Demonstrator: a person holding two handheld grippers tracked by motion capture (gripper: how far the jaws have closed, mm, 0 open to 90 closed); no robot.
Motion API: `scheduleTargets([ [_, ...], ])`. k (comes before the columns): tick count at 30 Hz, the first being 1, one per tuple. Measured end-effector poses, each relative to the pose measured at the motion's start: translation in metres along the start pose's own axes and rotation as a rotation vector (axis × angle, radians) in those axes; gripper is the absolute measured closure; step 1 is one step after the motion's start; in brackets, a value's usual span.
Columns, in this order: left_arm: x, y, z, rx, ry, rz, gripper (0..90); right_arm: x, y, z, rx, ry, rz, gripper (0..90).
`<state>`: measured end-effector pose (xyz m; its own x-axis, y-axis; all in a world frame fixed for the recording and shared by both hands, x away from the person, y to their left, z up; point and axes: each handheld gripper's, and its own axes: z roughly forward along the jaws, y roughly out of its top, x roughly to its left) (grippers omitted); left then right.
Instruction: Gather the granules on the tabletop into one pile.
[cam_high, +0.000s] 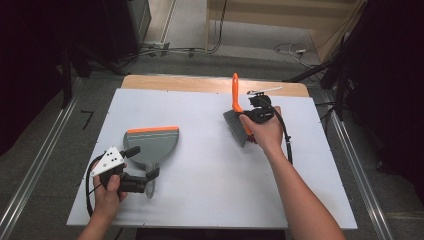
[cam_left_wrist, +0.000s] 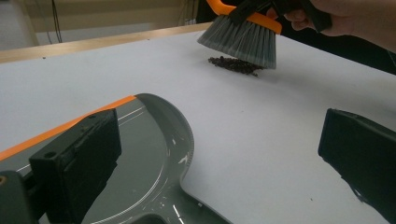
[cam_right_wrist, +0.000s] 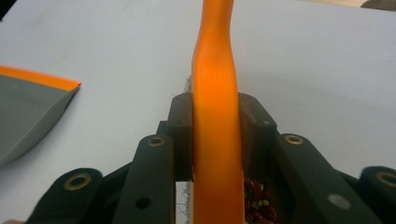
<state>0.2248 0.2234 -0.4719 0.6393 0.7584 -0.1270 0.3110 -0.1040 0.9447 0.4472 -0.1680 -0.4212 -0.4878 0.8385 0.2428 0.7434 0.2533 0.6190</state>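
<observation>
A grey dustpan (cam_high: 152, 141) with an orange lip lies flat at the table's left. My left gripper (cam_high: 142, 161) is open, its jaws on either side of the dustpan's neck near the handle (cam_high: 150, 189). In the left gripper view the pan (cam_left_wrist: 140, 154) lies under the left jaw and the right jaw is over bare table. My right gripper (cam_high: 248, 116) is shut on the orange handle (cam_right_wrist: 215, 116) of a brush. Its grey bristles (cam_left_wrist: 243, 39) hang just over a small pile of dark crumbs (cam_left_wrist: 236, 65).
The white table top (cam_high: 200, 175) has a wooden strip (cam_high: 200, 82) along its far edge. Bare white surface lies between the dustpan and the crumbs. Cables and dark stands are on the floor beyond the table.
</observation>
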Motion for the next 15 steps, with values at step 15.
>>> scheduleTargets([
  [15, -0.001, 0.000, 0.001, 0.003, 0.002, 0.002, 0.0, 0.012, -0.012, 0.025, 0.064, 0.070, -0.280, 68.5],
])
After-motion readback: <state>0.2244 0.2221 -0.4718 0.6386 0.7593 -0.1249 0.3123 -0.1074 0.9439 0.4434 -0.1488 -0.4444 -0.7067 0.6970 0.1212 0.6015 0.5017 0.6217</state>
